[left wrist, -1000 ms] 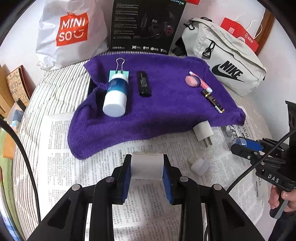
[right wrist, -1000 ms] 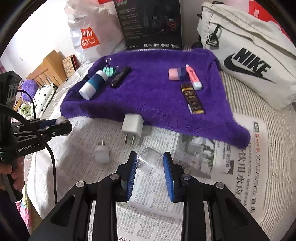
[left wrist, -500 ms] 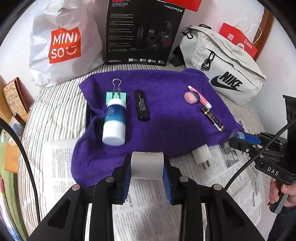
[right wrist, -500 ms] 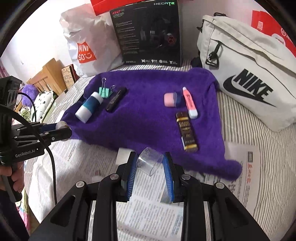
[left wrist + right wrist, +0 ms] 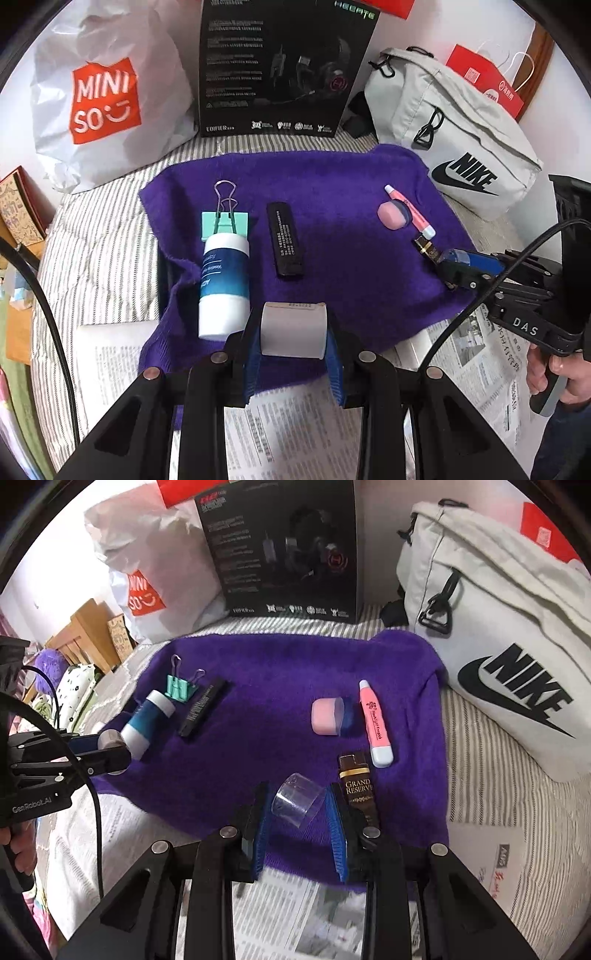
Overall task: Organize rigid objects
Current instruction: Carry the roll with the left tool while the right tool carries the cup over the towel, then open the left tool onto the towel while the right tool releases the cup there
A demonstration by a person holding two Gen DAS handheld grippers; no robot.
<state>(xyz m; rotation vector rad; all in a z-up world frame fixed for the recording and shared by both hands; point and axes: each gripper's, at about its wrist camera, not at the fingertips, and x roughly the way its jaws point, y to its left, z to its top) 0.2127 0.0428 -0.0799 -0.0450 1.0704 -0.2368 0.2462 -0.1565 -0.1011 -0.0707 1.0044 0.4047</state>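
We read "MINISO" on the white plastic bag (image 5: 99,99), "HECATE" and "EDIFIER" on the black headset box (image 5: 280,66), and "NIKE" on the pale waist bag (image 5: 517,686). The brown tube (image 5: 356,786) says "GRAND RESERVE". The right gripper's body (image 5: 524,328) shows "DAS", the left gripper's body (image 5: 31,805) "GenRobot.AI". The newspaper (image 5: 295,424) print seems Chinese, too small to read.

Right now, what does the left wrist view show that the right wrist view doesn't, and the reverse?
Left only: the white cylindrical cap gripped in the left jaws, seen close, and a white block at the towel's edge. Right only: the clear plastic cap in the right jaws, and the wooden furniture. Both: the purple towel with the blue-and-white bottle, green binder clip, black stick and pink tube.
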